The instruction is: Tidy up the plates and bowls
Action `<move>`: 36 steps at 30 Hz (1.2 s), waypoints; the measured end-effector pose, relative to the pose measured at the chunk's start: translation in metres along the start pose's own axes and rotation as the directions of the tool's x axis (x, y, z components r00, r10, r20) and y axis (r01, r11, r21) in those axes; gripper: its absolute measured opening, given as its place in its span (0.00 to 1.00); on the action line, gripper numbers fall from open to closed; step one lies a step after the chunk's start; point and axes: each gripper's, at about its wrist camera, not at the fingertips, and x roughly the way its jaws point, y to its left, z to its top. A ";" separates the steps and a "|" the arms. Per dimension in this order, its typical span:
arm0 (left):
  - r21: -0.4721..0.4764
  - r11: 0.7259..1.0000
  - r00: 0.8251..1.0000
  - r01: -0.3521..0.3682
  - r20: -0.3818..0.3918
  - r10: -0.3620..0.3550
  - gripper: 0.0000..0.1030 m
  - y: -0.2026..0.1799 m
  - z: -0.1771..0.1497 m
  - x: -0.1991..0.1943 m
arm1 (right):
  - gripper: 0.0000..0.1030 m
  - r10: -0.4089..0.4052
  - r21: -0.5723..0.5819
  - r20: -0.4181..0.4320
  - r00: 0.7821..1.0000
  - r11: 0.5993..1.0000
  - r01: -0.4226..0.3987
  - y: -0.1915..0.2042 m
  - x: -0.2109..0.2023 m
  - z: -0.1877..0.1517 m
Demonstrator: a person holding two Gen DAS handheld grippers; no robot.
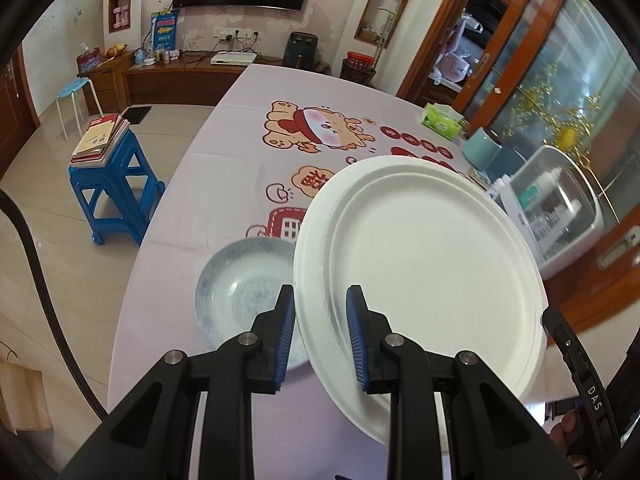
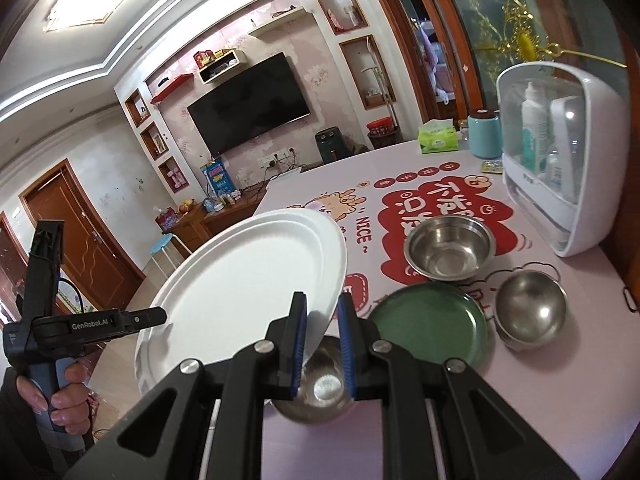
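I have the white plates (image 1: pixel 416 280) off the counter (image 1: pixel 224 184) and tilted in the air, carried between both tools: the left hand-held gripper (image 1: pixel 320 336) is clamped on the near rim, and the right hand-held gripper (image 2: pixel 322 340) pinches the opposite edge, its blue pads drawn close on the thin lip. From the doubled rim line I judge this to be a small stack of at least two plates, not one, so the main thing is to keep both clamps firm and level with each other; if one hand leads, the thin rim could flex or the plates could slide apart. Below the left tool sits a speckled blue bowl (image 1: pixel 244 288) on the counter, partly hidden by the plate's edge. In the right view I see a green plate (image 2: pixel 430 322) just beside my right tool, a large steel bowl (image 2: pixel 450 246) beyond it, a small steel bowl (image 2: pixel 530 308) with wire handles to its right, and another steel bowl (image 2: pixel 316 392) directly under the right jaws. I judge the step in hand to be carrying the white plates to wherever plates gather, probably onto the green plate. To do it well I would bring the stack flat before lowering, clear the steel bowls' rims, centre it over the green plate, and release both sides together only once it rests.
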 end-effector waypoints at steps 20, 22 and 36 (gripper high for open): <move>0.120 0.987 0.994 0.105 -0.038 -0.101 0.23 -0.035 -0.089 -0.041 | 0.16 -0.176 -0.009 0.032 0.984 0.984 0.176 -0.007 -0.096 -0.074; 0.136 0.984 0.993 0.114 -0.050 -0.108 0.23 -0.040 -0.099 -0.040 | 0.16 -0.199 -0.005 0.022 0.980 0.980 0.199 -0.008 -0.102 -0.083; 0.233 0.960 0.975 0.157 -0.190 -0.113 0.26 -0.069 -0.155 -0.011 | 0.16 -0.344 0.032 -0.096 0.934 0.937 0.349 -0.033 -0.129 -0.139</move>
